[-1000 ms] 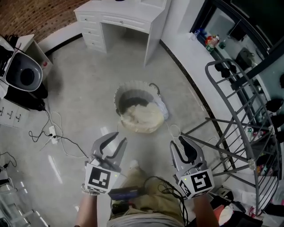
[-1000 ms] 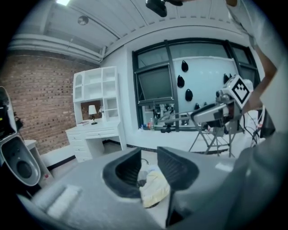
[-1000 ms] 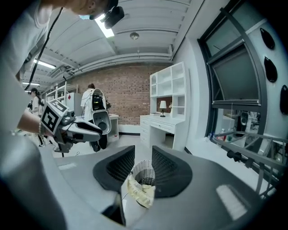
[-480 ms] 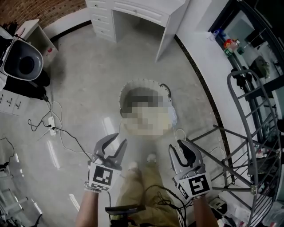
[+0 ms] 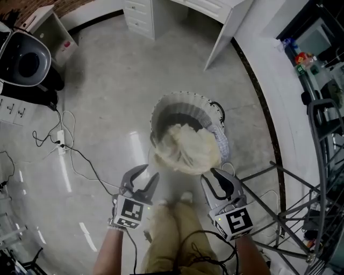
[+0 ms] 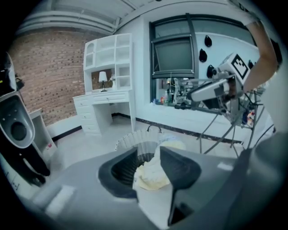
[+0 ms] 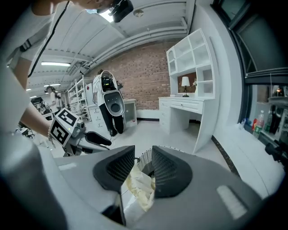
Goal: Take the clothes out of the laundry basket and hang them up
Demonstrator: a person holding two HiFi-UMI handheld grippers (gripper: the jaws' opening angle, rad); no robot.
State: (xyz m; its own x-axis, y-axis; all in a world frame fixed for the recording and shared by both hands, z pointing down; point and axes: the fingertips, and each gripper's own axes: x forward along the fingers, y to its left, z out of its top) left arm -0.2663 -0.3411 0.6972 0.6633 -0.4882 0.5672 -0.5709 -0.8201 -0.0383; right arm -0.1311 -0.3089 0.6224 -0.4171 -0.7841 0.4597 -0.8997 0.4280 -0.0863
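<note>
— Any print legible in this laundry-room scene?

— None. The square markers on the left gripper (image 5: 147,175) and right gripper (image 5: 211,179) show black-and-white patterns, not letters — and the bottles (image 5: 302,58) by the window are too small to read.

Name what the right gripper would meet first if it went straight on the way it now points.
Most likely the cream clothes heaped in the laundry basket; they show straight ahead between the right gripper's open jaws, though depth is unclear.

In the head view a white desk (image 5: 141,12) stands at twelve o'clock, a black-and-white machine (image 5: 24,62) at ten o'clock, and a power strip (image 5: 61,150) with loose cables (image 5: 91,169) lies on the grey floor (image 5: 107,80) at nine o'clock.
</note>
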